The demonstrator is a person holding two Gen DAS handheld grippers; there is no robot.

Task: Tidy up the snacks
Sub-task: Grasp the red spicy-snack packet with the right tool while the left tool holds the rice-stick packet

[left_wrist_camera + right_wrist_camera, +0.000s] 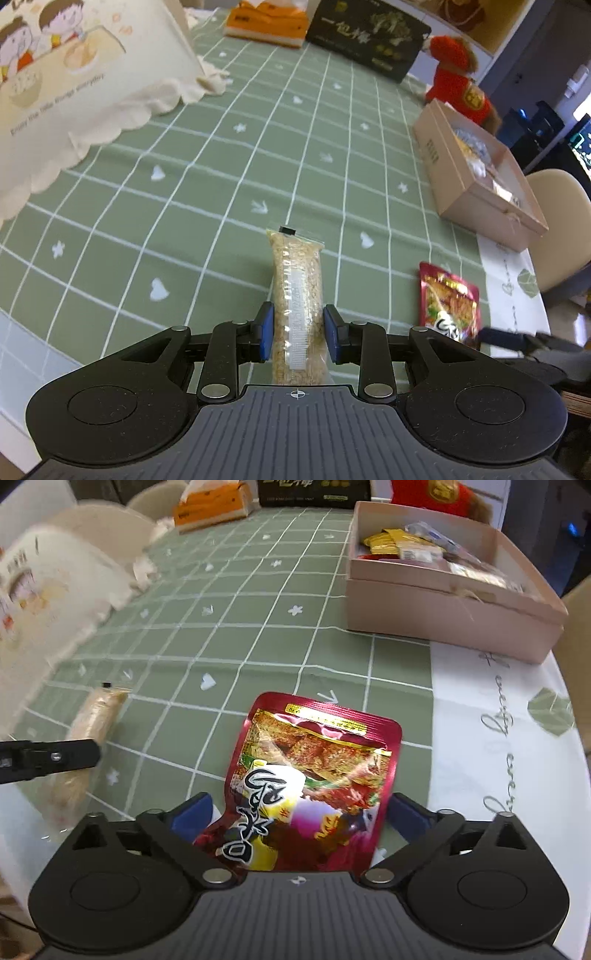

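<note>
Left gripper pinches the clear-wrapped grain bar at frame centre: light, crumbly, slick film, so hold mid-length, gently. Right gripper spread wide around the red foil pouch, lower centre, pads apparently clear; floppy, slippery; grasp across the flat body. Snack box upper right.

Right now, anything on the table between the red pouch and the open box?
Nothing visible. In the right wrist view only bare green tablecloth lies between the red pouch and the pink box. The box has no lid on and already holds packets. The pouch sits between the right gripper's wide-open jaws.
</note>
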